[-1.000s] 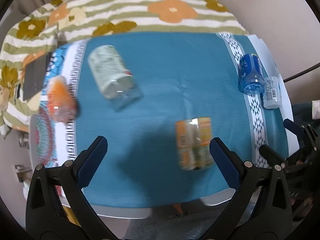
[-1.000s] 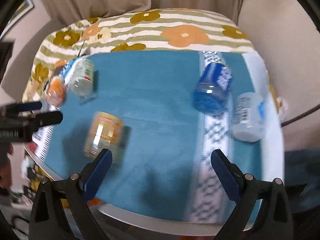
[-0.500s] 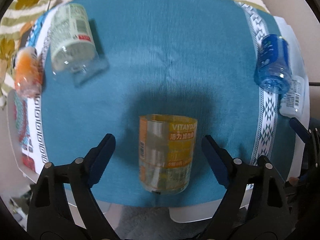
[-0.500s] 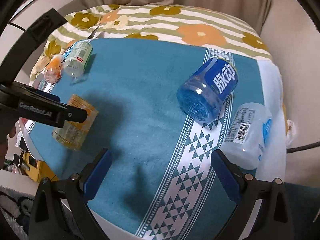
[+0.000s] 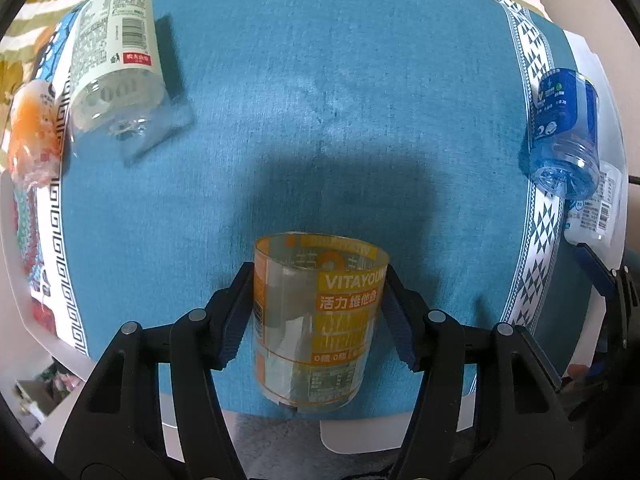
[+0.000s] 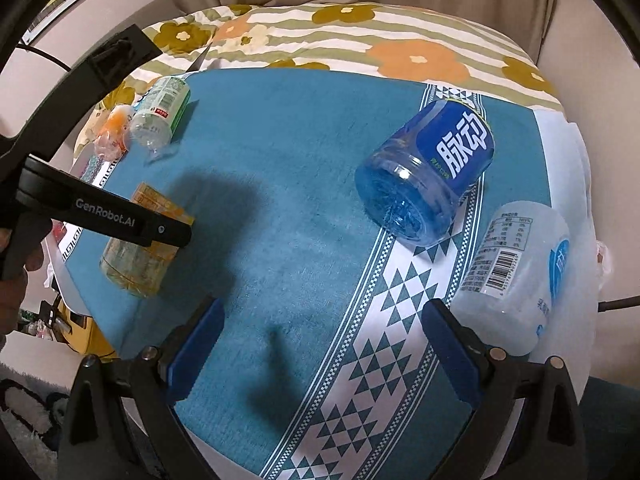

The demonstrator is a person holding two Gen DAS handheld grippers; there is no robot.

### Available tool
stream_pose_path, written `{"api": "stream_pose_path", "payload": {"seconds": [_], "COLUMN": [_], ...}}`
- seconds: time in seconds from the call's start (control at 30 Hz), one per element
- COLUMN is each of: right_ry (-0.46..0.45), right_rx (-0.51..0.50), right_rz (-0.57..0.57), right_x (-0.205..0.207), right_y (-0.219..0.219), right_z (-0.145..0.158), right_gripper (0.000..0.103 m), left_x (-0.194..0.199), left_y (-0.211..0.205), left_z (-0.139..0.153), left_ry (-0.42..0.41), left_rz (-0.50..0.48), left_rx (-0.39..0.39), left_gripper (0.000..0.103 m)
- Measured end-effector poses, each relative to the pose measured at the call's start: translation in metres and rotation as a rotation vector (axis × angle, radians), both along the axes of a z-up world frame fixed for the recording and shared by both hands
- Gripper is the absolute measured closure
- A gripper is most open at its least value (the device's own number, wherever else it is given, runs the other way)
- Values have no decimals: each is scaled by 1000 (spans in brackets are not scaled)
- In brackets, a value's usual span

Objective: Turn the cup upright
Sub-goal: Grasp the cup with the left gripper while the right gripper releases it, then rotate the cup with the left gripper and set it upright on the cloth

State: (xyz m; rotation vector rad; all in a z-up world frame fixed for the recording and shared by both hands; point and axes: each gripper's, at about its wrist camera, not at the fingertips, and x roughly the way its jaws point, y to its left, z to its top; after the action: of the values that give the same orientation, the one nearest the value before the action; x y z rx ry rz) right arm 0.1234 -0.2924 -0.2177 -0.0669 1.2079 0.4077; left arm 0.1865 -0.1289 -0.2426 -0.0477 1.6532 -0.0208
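A clear cup with an orange-yellow label [image 5: 318, 320] lies on its side near the front edge of the blue cloth [image 5: 320, 100], open mouth pointing away from me. My left gripper [image 5: 316, 316] is shut on this orange cup, one pad on each side. In the right wrist view the cup [image 6: 136, 252] lies at the left under the left gripper's black body. My right gripper [image 6: 320, 344] is open and empty, low over the cloth's front, between the orange cup and the white-patterned band.
A green-labelled cup [image 5: 114, 68] and an orange one [image 5: 32, 132] lie at the far left. A blue cup [image 6: 428, 176] and a clear white cup [image 6: 516, 276] lie on their sides at the right. A flowered cushion [image 6: 360, 36] lies behind.
My left gripper has moved down to the orange cup and its fingers have shut on the cup's sides. My right gripper has come lower and nearer the cloth, still open.
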Motion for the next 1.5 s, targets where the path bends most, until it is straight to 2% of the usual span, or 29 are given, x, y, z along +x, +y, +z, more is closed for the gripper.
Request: {"api": "stream_pose_path", "payload": {"seconds": [0.2, 0.37, 0.43, 0.5, 0.6, 0.7, 0.87, 1.1, 1.33, 1.5], "right_ry": [-3, -30, -47, -60, -78, -89, -105, -93, -95, -95], "right_rx": [9, 12, 14, 15, 18, 15, -11, -17, -17, -7], "right_rz": [-19, -32, -36, -39, -48, -54, -64, -94, -76, -74], "right_x": [-3, -8, -11, -14, -19, -22, -27, -27, -29, -28], "right_y": [-4, -3, -2, 0, 3, 7, 12, 12, 16, 15], "right_z": [5, 17, 24, 29, 34, 34, 26, 17, 19, 19], "right_gripper": [4, 4, 4, 4, 4, 4, 4, 4, 4, 4], "left_x": [1, -7, -9, -15, -21, -24, -28, -41, -53, -58], "left_y": [0, 6, 10, 12, 17, 27, 34, 24, 25, 21], "left_z": [12, 39, 53, 67, 76, 76, 61, 44, 43, 41], "left_ry": [-26, -118, -190, -312, -496, -629, -757, -784, -737, -718], "left_rz": [-6, -11, -22, -50, -87, -89, -69, -88, -79, -82], "left_rx": [-17, -56, -68, -55, -28, -42, -74, -56, -57, -30], "left_gripper": [39, 39, 39, 39, 39, 39, 39, 39, 39, 38]}}
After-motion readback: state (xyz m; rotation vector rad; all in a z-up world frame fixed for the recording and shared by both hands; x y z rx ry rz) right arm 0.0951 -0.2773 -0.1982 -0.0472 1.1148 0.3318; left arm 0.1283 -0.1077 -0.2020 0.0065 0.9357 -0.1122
